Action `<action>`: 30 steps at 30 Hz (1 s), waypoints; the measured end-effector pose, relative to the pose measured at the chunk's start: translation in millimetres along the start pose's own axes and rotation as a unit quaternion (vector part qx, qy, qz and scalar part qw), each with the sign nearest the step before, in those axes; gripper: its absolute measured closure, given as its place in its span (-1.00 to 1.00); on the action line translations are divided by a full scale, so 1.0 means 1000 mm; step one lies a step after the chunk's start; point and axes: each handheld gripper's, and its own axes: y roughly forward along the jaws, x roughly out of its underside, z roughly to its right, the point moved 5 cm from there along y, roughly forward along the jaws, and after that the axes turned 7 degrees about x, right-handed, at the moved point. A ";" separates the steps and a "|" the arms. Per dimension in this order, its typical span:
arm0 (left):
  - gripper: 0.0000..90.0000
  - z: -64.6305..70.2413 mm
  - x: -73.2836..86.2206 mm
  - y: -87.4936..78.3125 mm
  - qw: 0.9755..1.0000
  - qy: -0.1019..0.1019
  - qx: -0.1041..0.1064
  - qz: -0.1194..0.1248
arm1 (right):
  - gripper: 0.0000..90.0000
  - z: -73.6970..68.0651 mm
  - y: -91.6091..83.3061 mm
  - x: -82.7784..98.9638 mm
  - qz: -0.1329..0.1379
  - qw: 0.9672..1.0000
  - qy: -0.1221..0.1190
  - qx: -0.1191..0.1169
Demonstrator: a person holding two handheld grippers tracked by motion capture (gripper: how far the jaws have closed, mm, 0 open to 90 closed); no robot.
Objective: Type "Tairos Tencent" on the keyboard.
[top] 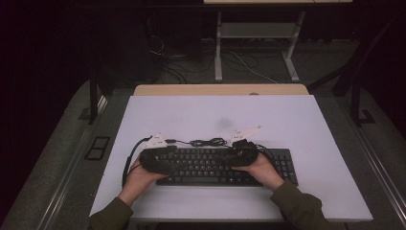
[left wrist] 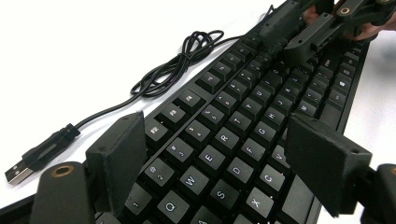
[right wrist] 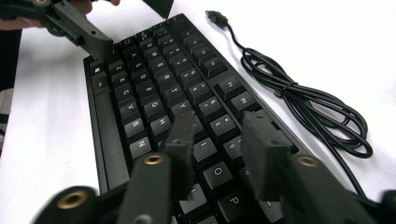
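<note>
1. Fingers of left gripper: spread wide, nothing pinched; pads hang just above the letter rows, Q-W-E-R keys showing in the gap between them.
2. Fingers of right gripper: set narrow, with a slim gap; hovering close over the I-O-P keys. Contact with a keycap not clear from the right gripper view; no grip evident.
3. Keyboard: black, lying flat on the white table, directly under both sets of fingers; left gripper over its left part, right gripper over the middle-right, number pad left bare beyond it.
4. Cable: loosely bundled, lying on the table just past the keyboard's far edge, beyond the fingertips; USB plug loose at its end, not connected to anything.
5. Step in hand, as judged: positioning over the keyboard, perhaps to press keys or to take hold of the board; not settled by the pictures.
6. Next move, as judged: for a keypress, narrow fingers lowered onto one cap without catching neighbours; for a lift, both grippers shifted out to the keyboard's ends, cable kept from snagging.
</note>
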 end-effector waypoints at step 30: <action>-0.55 -0.001 0.000 0.000 1.000 0.002 -0.002 0.000 | 0.98 0.000 0.006 0.008 -0.040 0.999 -0.015 0.008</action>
